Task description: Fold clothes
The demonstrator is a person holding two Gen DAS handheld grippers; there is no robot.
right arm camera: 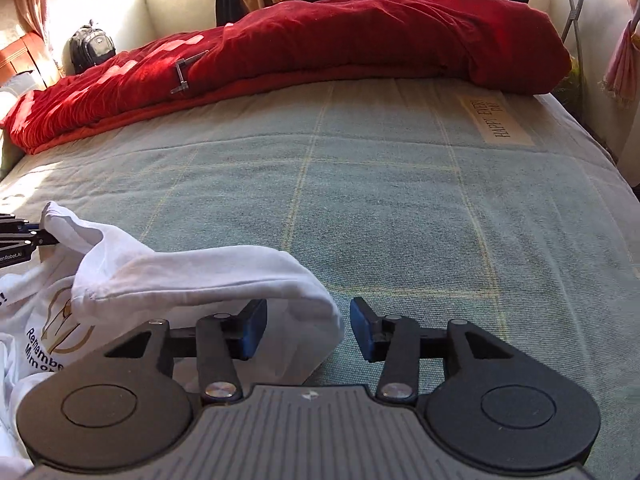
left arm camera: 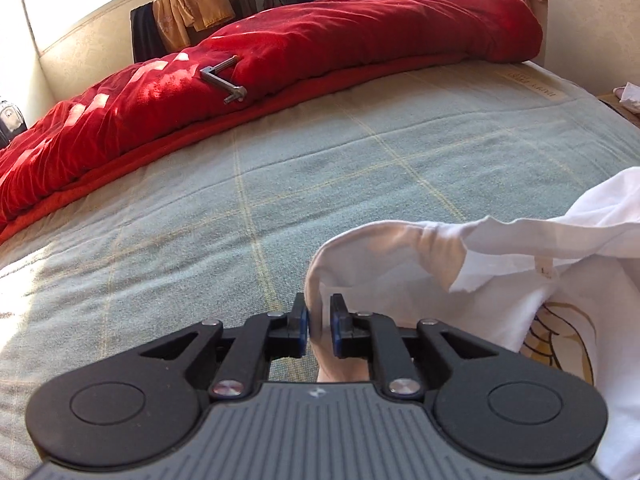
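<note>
A white T-shirt [left arm camera: 400, 264] with a gold and black print lies bunched on the grey-green bedspread [left arm camera: 240, 184]. My left gripper [left arm camera: 319, 322] is shut on a fold of the shirt's edge. In the right wrist view the shirt [right arm camera: 192, 276] lies at lower left, and the left gripper [right arm camera: 36, 236] pinches its far corner. My right gripper [right arm camera: 308, 330] is open, its jaws wide apart, with a fold of the shirt lying between them against the left pad.
A red duvet [right arm camera: 320, 44] is heaped along the far side of the bed, with a metal crank handle [left arm camera: 224, 80] on it. A backpack [right arm camera: 90, 46] and hanging clothes [left arm camera: 192, 12] stand by the far wall. A "HAPPY EVERY DAY" label [right arm camera: 496, 120] marks the bedspread.
</note>
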